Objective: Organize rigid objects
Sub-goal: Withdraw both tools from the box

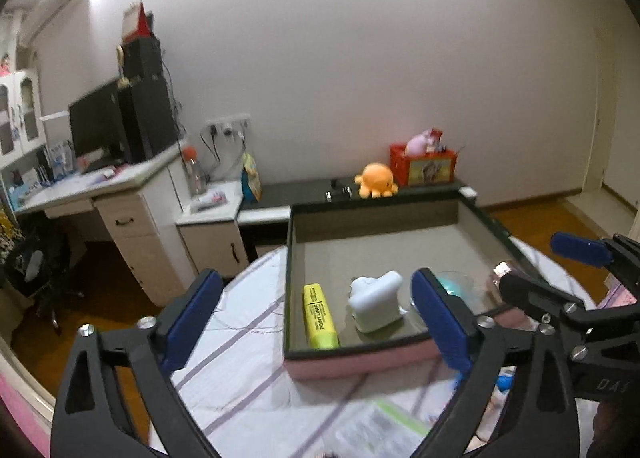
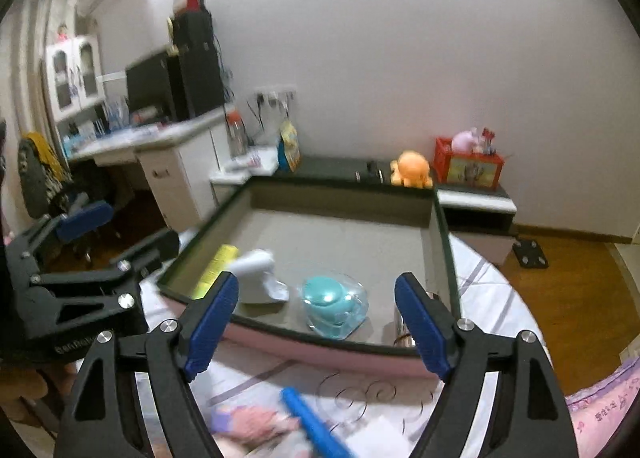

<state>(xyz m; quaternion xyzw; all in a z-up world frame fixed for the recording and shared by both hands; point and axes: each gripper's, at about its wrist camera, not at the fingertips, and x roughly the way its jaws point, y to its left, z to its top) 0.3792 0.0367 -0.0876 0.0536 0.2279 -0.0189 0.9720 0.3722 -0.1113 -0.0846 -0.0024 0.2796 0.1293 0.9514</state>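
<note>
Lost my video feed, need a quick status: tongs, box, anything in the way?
Left tongs open, empty; right tongs open, empty. Box holds highlighter, white charger, teal case. Blue pen lies outside, near edge.

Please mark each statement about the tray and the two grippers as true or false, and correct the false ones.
1. A yellow highlighter lies inside the tray. True.
2. The left gripper is shut on the highlighter. False: its jaws stand open and hold nothing.
3. The white object sits between the highlighter and the teal object. True.
4. The right gripper holds the teal object. False: its jaws are open, empty.
5. The orange plush toy is in the tray. False: it sits on the dark shelf behind.
</note>
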